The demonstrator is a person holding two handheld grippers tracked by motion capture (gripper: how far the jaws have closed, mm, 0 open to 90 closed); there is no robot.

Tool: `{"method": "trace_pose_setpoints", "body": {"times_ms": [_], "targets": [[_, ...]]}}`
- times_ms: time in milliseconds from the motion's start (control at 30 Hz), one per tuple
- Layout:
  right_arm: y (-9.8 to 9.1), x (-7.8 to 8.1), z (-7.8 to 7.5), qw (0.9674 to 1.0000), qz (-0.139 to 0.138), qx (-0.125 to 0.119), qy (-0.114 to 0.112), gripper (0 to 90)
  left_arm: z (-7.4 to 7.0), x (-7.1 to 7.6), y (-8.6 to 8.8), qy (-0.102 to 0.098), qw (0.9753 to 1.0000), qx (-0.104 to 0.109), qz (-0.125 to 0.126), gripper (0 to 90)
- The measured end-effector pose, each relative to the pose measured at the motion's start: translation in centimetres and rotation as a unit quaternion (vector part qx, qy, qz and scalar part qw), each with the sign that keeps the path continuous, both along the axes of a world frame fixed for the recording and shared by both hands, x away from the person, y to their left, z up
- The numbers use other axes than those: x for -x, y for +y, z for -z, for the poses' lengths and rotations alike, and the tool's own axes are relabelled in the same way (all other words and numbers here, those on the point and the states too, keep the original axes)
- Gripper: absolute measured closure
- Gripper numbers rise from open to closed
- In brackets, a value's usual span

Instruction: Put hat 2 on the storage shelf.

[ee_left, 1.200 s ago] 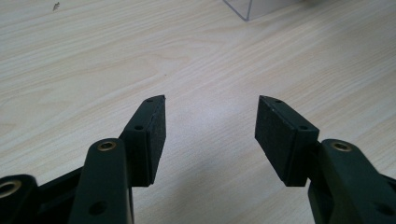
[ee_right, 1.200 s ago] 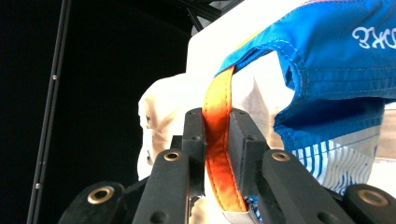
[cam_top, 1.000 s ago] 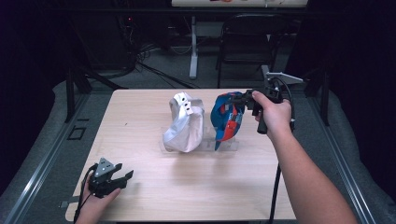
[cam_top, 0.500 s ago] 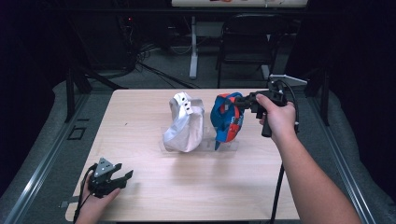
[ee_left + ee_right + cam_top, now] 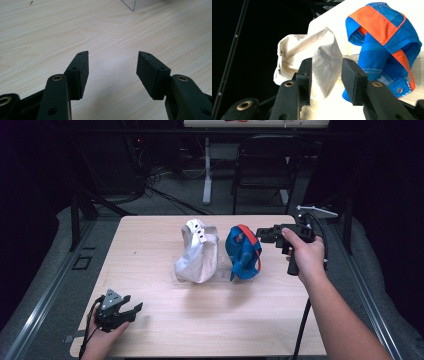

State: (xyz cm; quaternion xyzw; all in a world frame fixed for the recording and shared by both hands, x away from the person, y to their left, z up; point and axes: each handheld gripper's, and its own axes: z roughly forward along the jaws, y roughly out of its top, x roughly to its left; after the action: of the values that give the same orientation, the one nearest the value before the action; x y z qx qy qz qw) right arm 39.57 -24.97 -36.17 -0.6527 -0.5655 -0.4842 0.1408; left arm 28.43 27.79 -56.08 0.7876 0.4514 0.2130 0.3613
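A white cloth cap (image 5: pixel 196 252) and a blue cap with orange bands (image 5: pixel 243 252) stand side by side at the table's middle. My right gripper (image 5: pixel 260 235) hovers just right of the blue cap, apart from it. Its jaws have just been opening, and nothing is between them. In the right gripper view the open gripper (image 5: pixel 326 67) looks toward the white cap (image 5: pixel 322 50), with the blue cap (image 5: pixel 384 45) to its right. My left gripper (image 5: pixel 134 309) rests open at the table's front left, over bare wood (image 5: pixel 113 62).
A clear plastic base (image 5: pixel 220 272) lies under the caps; one corner of it (image 5: pixel 135 3) is in the left gripper view. A chair (image 5: pixel 270 165) and a stand (image 5: pixel 206 175) are beyond the far edge. The wooden tabletop (image 5: pixel 210 320) stretches in front of the caps.
My right gripper has drawn back to the right, away from the blue cap, and its jaws have spread apart. The left gripper has stayed in place.
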Motion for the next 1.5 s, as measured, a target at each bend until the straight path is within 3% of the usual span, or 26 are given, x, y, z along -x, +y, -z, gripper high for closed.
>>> {"method": "trace_pose_setpoints", "body": {"times_ms": [133,300,433,767,967,1233,1267,1400,1500], "targets": [[-0.3,0.7,0.6,0.9996,-0.003,0.015,-0.023,56.8,0.0,0.0,0.1,0.0,1.0,-0.001,-0.001,43.9],[-0.9,1.8,2.2,0.9986,-0.005,0.04,-0.035,54.7,0.0,-0.1,0.4,-0.005,1.0,0.001,-0.007,43.9],[-1.3,2.7,2.9,0.9978,-0.001,0.045,-0.05,54.0,0.0,-0.1,0.5,-0.003,0.9999,0.003,-0.009,44.1],[-1.3,6.4,4.9,0.9912,-0.008,0.088,-0.098,53.4,0.2,-0.2,0.5,0.002,0.9999,0.003,-0.012,44.2],[-1.2,8.4,6.9,0.9837,-0.019,0.125,-0.128,51.2,0.3,-0.2,0.6,-0.003,0.9999,0.001,-0.014,44.2],[-1.2,10.3,9.8,0.9761,-0.021,0.152,-0.154,48.9,0.3,-0.2,0.6,-0.004,0.9999,0.003,-0.017,44.2],[-1.2,10.9,10.6,0.9721,-0.012,0.162,-0.169,47.6,0.4,-0.2,0.6,-0.004,0.9999,0.003,-0.016,44.2],[-1.1,11.8,12.4,0.9714,-0.016,0.165,-0.17,46.2,0.4,-0.2,0.5,-0.004,0.9999,0.001,-0.016,44.2],[-1.0,12.3,13.9,0.9659,-0.007,0.178,-0.188,46.2,0.4,-0.2,0.5,-0.003,0.9999,0.001,-0.015,44.2]]}}
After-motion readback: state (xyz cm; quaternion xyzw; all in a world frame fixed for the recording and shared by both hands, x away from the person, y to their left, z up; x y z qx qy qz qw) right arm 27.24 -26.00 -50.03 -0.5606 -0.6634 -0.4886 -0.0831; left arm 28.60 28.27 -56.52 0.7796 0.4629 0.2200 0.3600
